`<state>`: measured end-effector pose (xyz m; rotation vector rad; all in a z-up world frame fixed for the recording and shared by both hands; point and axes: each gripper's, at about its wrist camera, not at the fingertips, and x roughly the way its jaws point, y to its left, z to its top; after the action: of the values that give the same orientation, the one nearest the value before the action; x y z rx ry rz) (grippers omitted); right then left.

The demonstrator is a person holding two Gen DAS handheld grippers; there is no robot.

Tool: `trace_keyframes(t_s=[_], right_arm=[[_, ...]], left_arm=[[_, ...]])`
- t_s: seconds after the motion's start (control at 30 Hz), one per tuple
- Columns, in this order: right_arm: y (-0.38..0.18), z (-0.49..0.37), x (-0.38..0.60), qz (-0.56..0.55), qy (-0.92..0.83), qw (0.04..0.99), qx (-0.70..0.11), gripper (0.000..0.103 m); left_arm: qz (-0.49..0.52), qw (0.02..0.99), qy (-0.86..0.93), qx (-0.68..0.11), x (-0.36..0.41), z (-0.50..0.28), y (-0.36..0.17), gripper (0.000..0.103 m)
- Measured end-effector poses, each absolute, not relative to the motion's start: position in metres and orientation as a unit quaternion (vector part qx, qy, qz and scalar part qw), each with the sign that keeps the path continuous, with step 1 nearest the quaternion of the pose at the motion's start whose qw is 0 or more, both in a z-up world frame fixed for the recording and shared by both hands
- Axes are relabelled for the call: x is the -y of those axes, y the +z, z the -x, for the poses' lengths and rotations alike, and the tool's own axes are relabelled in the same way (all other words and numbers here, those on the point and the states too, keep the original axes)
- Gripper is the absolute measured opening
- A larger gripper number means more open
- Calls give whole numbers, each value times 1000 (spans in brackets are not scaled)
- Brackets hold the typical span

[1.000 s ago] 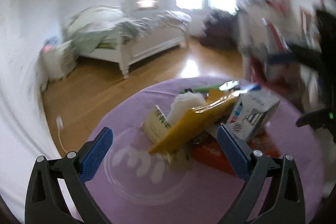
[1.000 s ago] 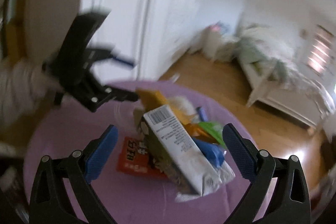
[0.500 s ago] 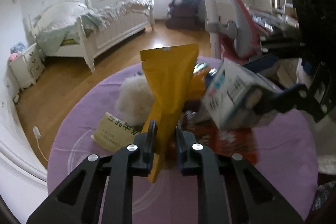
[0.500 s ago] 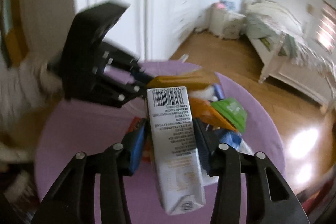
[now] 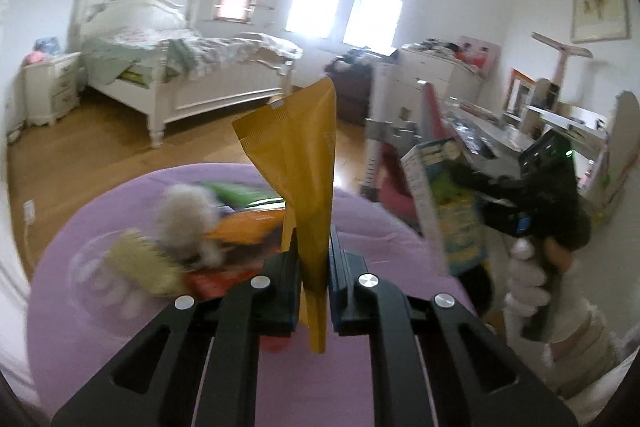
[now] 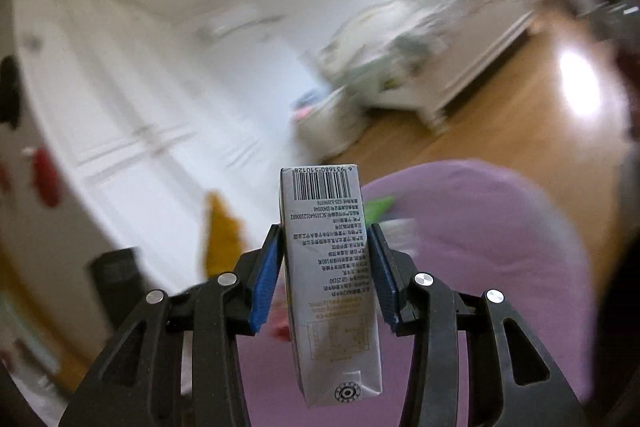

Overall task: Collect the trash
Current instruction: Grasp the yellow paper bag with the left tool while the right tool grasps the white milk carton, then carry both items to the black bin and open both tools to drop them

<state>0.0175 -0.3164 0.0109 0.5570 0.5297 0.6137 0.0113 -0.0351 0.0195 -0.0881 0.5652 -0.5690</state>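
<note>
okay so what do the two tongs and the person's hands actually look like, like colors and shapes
Both tongs, left and right, have matte black plastic frames with triangular cut-outs, silver round rivets at the joints, and ribbed blue pads on the fingers. In the left wrist view the right one's body shows a small green light, and the hand gripping its handle wears a white glove. No cables are visible.

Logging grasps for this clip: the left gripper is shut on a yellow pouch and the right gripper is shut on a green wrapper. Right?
Not quite. The left gripper is indeed shut on the yellow pouch, but the right gripper is shut on a grey drink carton with a barcode, as the right wrist view shows. A green wrapper lies on the purple rug.
</note>
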Motion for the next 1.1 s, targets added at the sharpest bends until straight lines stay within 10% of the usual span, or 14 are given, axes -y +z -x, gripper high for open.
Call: trace_keyframes(t_s=[0.47,0.93,1.0,1.07,1.1], right_arm=[[-103,38,519,-364,7,890,-274,43],[-180,39,539,-408,-13,855,-319,53],[-177,43,543,-409,-22,856,-317,71],[-174,45,545,-404,-29,859,-313,74],[-173,46,545,-402,-29,860,-313,74]], left_arm=[[22,811,-443,-382,315,-59,-40,12],[-44,779,-407,-476,401,-72,-107,16],[-56,781,-394,-481,404,-72,-109,32],[-56,791,-385,-472,398,-70,-105,79],[-50,800,-383,-460,394,-68,-100,85]])
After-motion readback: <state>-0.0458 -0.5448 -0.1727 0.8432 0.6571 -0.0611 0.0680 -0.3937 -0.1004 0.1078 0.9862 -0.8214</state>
